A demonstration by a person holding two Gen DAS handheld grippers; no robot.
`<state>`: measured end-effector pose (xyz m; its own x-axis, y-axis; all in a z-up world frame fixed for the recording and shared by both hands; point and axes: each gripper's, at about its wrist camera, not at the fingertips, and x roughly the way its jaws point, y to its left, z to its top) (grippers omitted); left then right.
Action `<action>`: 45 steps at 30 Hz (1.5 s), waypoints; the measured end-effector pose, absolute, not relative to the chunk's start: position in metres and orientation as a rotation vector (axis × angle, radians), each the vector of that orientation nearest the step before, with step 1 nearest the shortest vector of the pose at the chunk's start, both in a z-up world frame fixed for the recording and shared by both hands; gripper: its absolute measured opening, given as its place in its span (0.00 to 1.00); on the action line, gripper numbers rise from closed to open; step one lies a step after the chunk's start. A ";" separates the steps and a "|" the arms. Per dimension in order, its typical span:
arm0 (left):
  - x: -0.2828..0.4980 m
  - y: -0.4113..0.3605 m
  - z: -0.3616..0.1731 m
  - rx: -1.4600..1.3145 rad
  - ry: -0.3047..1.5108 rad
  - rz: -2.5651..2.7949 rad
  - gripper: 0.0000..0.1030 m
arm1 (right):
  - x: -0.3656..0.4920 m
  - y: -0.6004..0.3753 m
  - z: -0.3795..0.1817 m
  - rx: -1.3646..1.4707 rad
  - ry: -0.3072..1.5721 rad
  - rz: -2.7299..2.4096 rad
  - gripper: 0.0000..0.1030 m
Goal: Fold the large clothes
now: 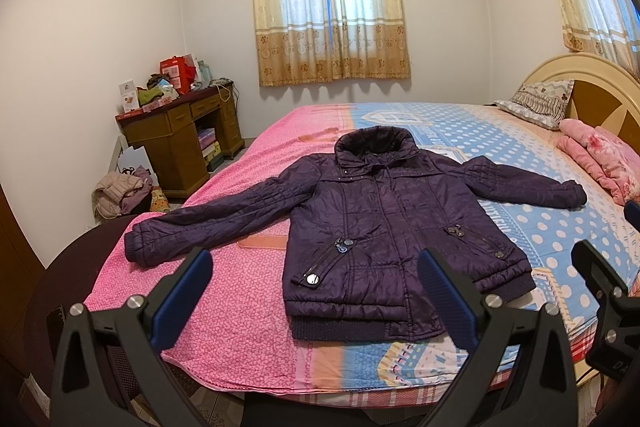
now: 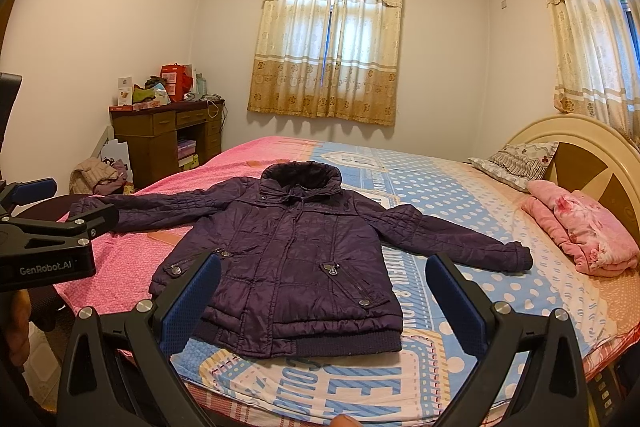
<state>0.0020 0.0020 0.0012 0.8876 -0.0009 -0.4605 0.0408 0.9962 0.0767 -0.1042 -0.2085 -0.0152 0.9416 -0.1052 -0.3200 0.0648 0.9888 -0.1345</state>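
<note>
1. Left wrist view: purple jacket [image 1: 384, 227] lay face-up and spread flat on the bed [image 1: 224, 291], collar pointed twd the far curtained window [image 1: 328, 11], ribbed hem nearest the camera, close to the bed's front edge.
2. Both sleeves were stretched out sideways; one cuff sat on the pink part of the sheet, the other on the blue dotted part.
3. Left claw [image 1: 318, 291] hovered above the near edge of the bed w/ its blue-padded fingers [image 1: 188, 291] wide apart, nothing between them, not touching the fabric.
4. Right claw [image 1: 612, 267] poked in at the right edge of this view, only partly seen, also off the jacket.
5. Bkgd: wooden desk [image 1: 184, 143] w/ clutter on the tabletop in the far corner, a heap of clothes [image 1: 120, 193] on the floor beside it, a pillow [image 1: 536, 103] and a folded pink blanket [image 1: 600, 157] up by the headboard [image 1: 600, 87].
6. Right wrist view: same jacket [image 2: 288, 255], zipped front up, hem near the bed's [image 2: 480, 307] front edge, sleeves out to either side.
7. Right claw [image 2: 324, 303] hung over the hem area, fingers spread apart, empty, clear of the cloth.
8. Left claw [image 2: 52, 203] came in from the left edge, level w/ the far sleeve cuff; contact couldn't be judged from here.
9. Pillow [image 2: 516, 163] and pink blanket [image 2: 584, 231] sat well apart from the jacket; desk [image 2: 168, 135] stood at back left.
</note>
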 end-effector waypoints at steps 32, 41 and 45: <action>0.079 -0.006 -0.074 0.071 0.656 -0.072 1.00 | -0.019 -0.345 -0.102 0.151 0.545 -0.055 0.99; 0.148 -0.037 -0.093 0.132 0.681 -0.096 1.00 | 0.019 -0.492 -0.134 0.492 0.590 -0.252 0.99; 0.171 -0.043 -0.095 0.132 0.684 -0.102 1.00 | 0.032 -0.555 -0.135 0.609 0.539 -0.341 0.99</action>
<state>0.1708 -0.0433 -0.0947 0.7707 -0.0508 -0.6352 0.1374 0.9866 0.0878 0.0319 -0.5554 -0.1352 0.8092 -0.1446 -0.5695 0.4524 0.7717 0.4469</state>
